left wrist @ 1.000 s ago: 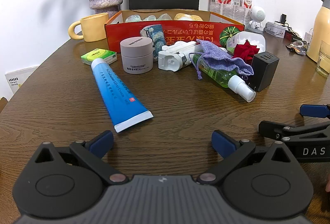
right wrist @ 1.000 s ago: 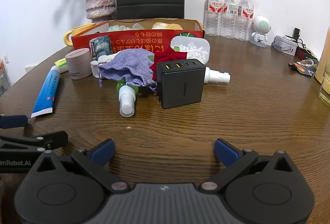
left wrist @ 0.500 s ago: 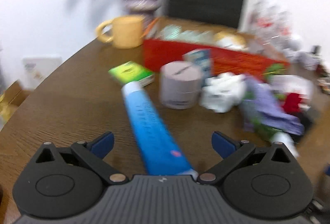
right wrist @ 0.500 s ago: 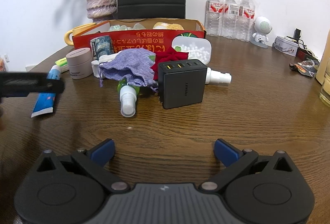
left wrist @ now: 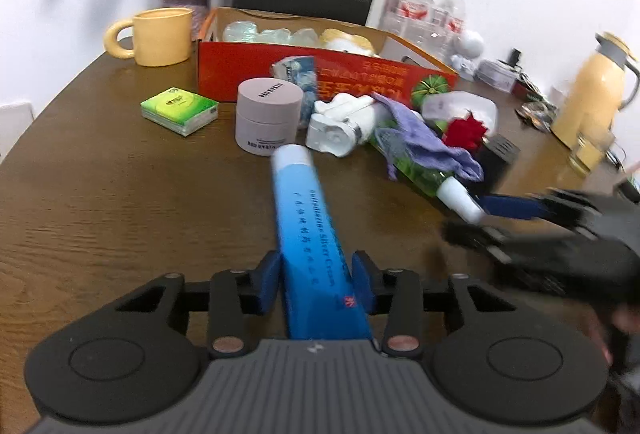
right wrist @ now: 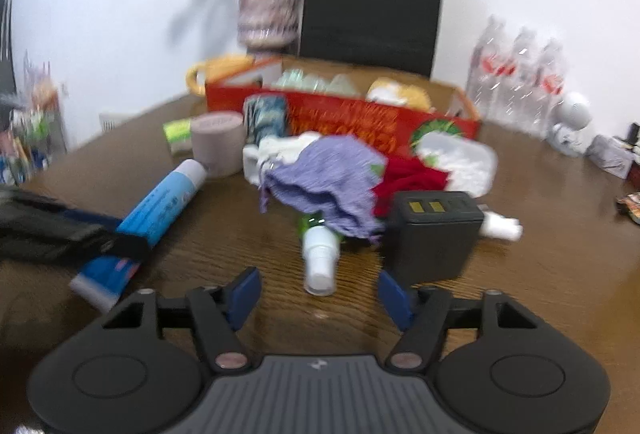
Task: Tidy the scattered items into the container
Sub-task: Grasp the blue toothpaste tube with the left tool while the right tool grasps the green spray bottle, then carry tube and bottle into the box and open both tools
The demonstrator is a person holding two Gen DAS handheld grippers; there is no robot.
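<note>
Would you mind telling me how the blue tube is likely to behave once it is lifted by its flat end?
The blue tube looks soft, so it will probably sag ahead of the left tongs, whose jaws have just been closing on its crimped end. That end is flat, so rolling seems unlikely. Its glossy skin may slip a little. It is probably light for its length.

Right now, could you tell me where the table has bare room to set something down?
The table is bare on the near left, between the green packet and the blue tube, and on the right beyond the black charger towards the thermos. It is crowded in front of the red box, around the jar and purple cloth.
</note>
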